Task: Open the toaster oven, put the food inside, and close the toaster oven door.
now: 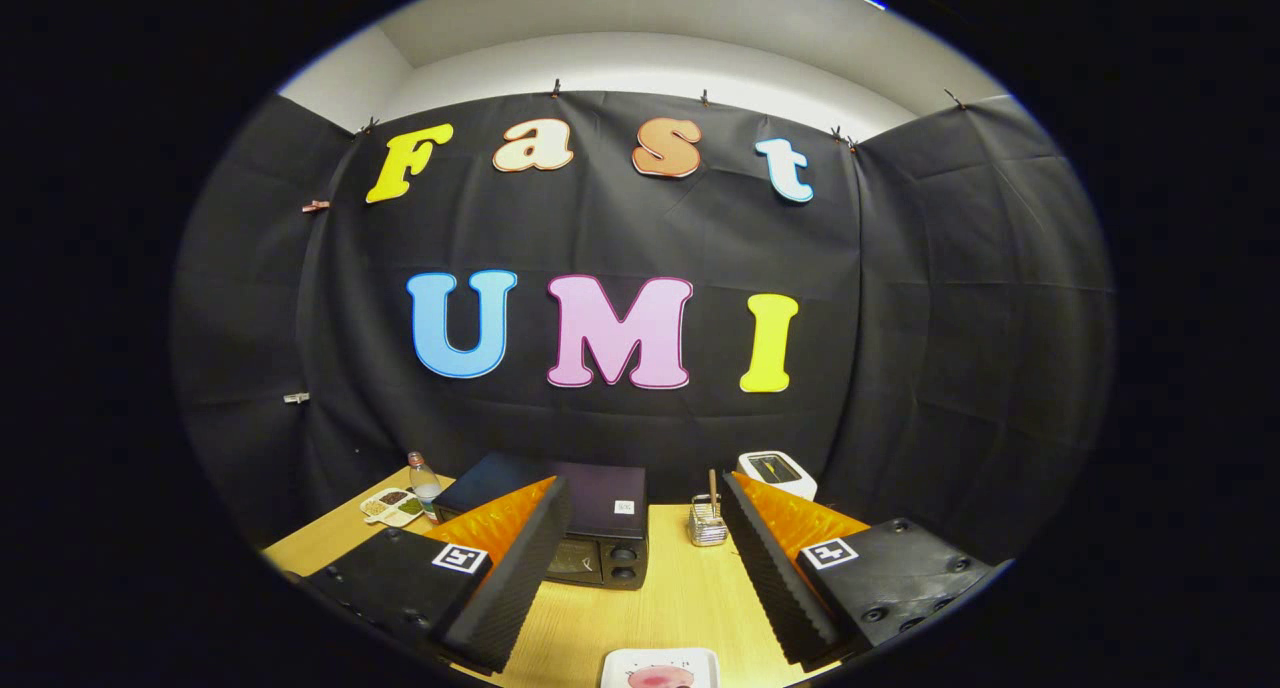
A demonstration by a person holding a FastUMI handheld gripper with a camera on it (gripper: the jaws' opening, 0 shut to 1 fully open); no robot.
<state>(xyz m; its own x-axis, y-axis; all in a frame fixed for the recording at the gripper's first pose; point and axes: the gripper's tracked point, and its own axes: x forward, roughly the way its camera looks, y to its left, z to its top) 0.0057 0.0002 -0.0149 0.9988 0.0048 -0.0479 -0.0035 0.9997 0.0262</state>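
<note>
Toaster oven [600, 538]: sitting at bench [660, 608] far edge, door shut; rigid, heavy; take door's top edge. Food on plate [660, 668]: probably soft, light. Gripper [640, 568] fingers standing apart, holding nothing.

A compact black box-shaped toaster oven [600, 528] stands upright at the far side of the pale wooden tabletop, at roughly 11 o'clock ahead of the viewer, its flat dark top facing up. Its front door is closed, and two round dark control knobs sit stacked at the right end of the front panel. The left part of the oven is hidden. At 6 o'clock, close in and well apart from the oven, a pinkish-red piece of food [660, 677] lies on a square white speckled plate [625, 661]; what kind of food it is cannot be made out.
</note>
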